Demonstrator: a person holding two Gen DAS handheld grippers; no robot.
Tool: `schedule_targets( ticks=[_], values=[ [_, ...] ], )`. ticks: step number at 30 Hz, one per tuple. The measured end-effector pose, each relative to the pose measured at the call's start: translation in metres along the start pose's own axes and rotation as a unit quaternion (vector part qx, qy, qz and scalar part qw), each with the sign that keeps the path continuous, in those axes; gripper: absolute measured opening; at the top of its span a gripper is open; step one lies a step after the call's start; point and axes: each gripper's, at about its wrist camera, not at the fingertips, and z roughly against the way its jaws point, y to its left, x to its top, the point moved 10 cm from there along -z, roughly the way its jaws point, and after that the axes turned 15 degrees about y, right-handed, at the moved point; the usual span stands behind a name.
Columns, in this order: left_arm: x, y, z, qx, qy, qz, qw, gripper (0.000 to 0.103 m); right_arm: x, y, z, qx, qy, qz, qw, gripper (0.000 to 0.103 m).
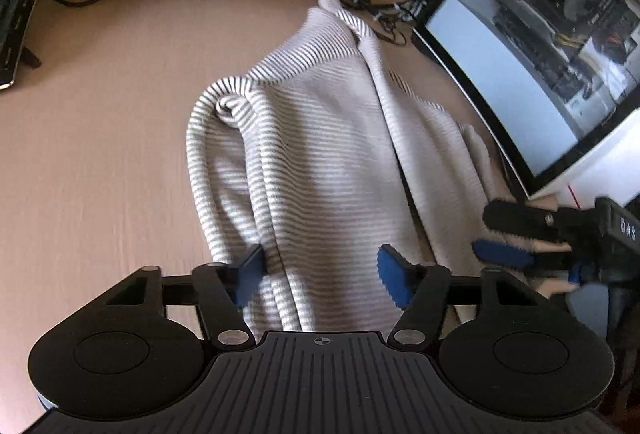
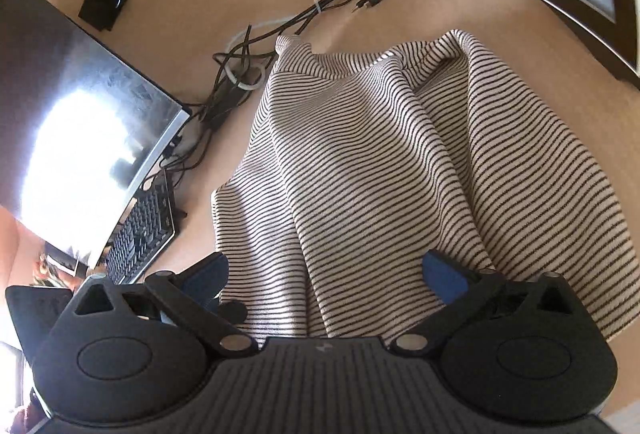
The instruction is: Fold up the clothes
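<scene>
The left gripper (image 1: 320,274) and right gripper (image 2: 326,278) both gape wide over the near edge of the striped shirt (image 1: 320,138), probably ready to pinch it for folding.

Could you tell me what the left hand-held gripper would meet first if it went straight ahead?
Probably the striped shirt: the left hand-held gripper, open, already has cloth between its fingers.
</scene>
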Motion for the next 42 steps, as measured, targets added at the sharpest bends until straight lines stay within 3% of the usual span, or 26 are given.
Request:
schedule_targets(
  ticks=[1, 3, 5, 8, 12, 16, 20, 21, 22, 24, 27, 29, 31, 32, 33, 34, 35, 36, 37, 38, 39, 40, 42],
  values=[
    [0.003, 0.0, -0.001, 0.011, -0.004, -0.007, 0.9999, 0.05, 0.0, 0.0, 0.0, -0.002, -0.003, -0.002, 1.0, 0.103],
    [0.006, 0.0, -0.003, 0.045, -0.012, -0.029, 0.9985, 0.023, 0.0, 0.001, -0.001, -0.006, -0.009, -0.004, 1.0, 0.103],
    [0.008, 0.007, -0.001, 0.054, -0.019, -0.029, 0.998, 0.012, -0.001, 0.003, -0.001, -0.01, -0.017, -0.002, 1.0, 0.103],
    [0.013, 0.024, 0.016, 0.035, -0.035, -0.002, 0.9988, 0.01, -0.005, 0.005, -0.003, -0.021, -0.022, 0.007, 1.0, 0.103],
    [0.032, 0.065, 0.063, 0.06, -0.097, 0.04, 0.9927, 0.01, -0.012, 0.014, -0.011, -0.007, -0.007, 0.004, 1.0, 0.103],
    [0.051, 0.128, 0.116, 0.102, -0.148, 0.096, 0.979, 0.011, -0.011, 0.039, -0.028, -0.082, -0.016, 0.086, 0.993, 0.103],
    [0.058, 0.165, 0.149, 0.12, -0.163, 0.116, 0.9724, 0.013, -0.008, 0.065, -0.044, -0.163, -0.028, 0.173, 0.971, 0.103],
    [0.058, 0.167, 0.156, 0.121, -0.165, 0.111, 0.9724, 0.023, -0.006, 0.072, -0.048, -0.183, -0.031, 0.194, 0.963, 0.102],
    [0.058, 0.169, 0.163, 0.122, -0.168, 0.107, 0.9724, 0.03, -0.005, 0.079, -0.052, -0.203, -0.033, 0.215, 0.955, 0.099],
    [0.061, 0.161, 0.171, 0.116, -0.174, 0.083, 0.9744, 0.057, -0.003, 0.094, -0.059, -0.242, -0.039, 0.256, 0.935, 0.089],
    [0.075, 0.123, 0.151, 0.12, -0.16, 0.008, 0.9797, 0.076, 0.002, 0.116, -0.069, -0.299, -0.047, 0.317, 0.899, 0.089],
    [0.086, 0.101, 0.126, 0.147, -0.142, -0.042, 0.9781, 0.076, 0.008, 0.124, -0.073, -0.331, -0.047, 0.358, 0.872, 0.089],
    [0.094, 0.089, 0.098, 0.184, -0.123, -0.083, 0.9718, 0.077, 0.019, 0.119, -0.072, -0.353, -0.037, 0.402, 0.844, 0.082],
    [0.097, 0.085, 0.084, 0.203, -0.113, -0.099, 0.9676, 0.077, 0.024, 0.116, -0.072, -0.363, -0.033, 0.424, 0.829, 0.076],
    [0.1, 0.086, 0.073, 0.215, -0.104, -0.108, 0.9651, 0.076, 0.029, 0.113, -0.071, -0.374, -0.028, 0.445, 0.813, 0.061],
    [0.103, 0.086, 0.062, 0.221, -0.096, -0.111, 0.9641, 0.075, 0.035, 0.111, -0.071, -0.384, -0.023, 0.466, 0.797, 0.056],
    [0.105, 0.084, 0.052, 0.224, -0.088, -0.113, 0.964, 0.073, 0.04, 0.108, -0.07, -0.393, -0.019, 0.487, 0.78, 0.047],
    [0.108, 0.082, 0.043, 0.225, -0.081, -0.118, 0.9637, 0.065, 0.046, 0.106, -0.07, -0.402, -0.014, 0.507, 0.762, 0.026],
    [0.112, 0.08, 0.037, 0.23, -0.074, -0.13, 0.9617, 0.055, 0.051, 0.103, -0.07, -0.411, -0.009, 0.527, 0.744, 0.017],
    [0.115, 0.08, 0.032, 0.24, -0.07, -0.143, 0.9575, 0.03, 0.057, 0.101, -0.069, -0.42, -0.004, 0.546, 0.725, 0.017],
    [0.118, 0.084, 0.03, 0.252, -0.07, -0.148, 0.9538, 0.015, 0.063, 0.098, -0.069, -0.428, 0.0, 0.565, 0.705, 0.015],
    [0.123, 0.094, 0.033, 0.267, -0.073, -0.136, 0.9512, 0.014, 0.068, 0.096, -0.069, -0.436, 0.005, 0.583, 0.685, 0.012],
    [0.132, 0.116, 0.038, 0.296, -0.081, -0.114, 0.945, 0.01, 0.113, 0.081, -0.052, -0.489, -0.028, 0.562, 0.666, 0.01]
  ],
)
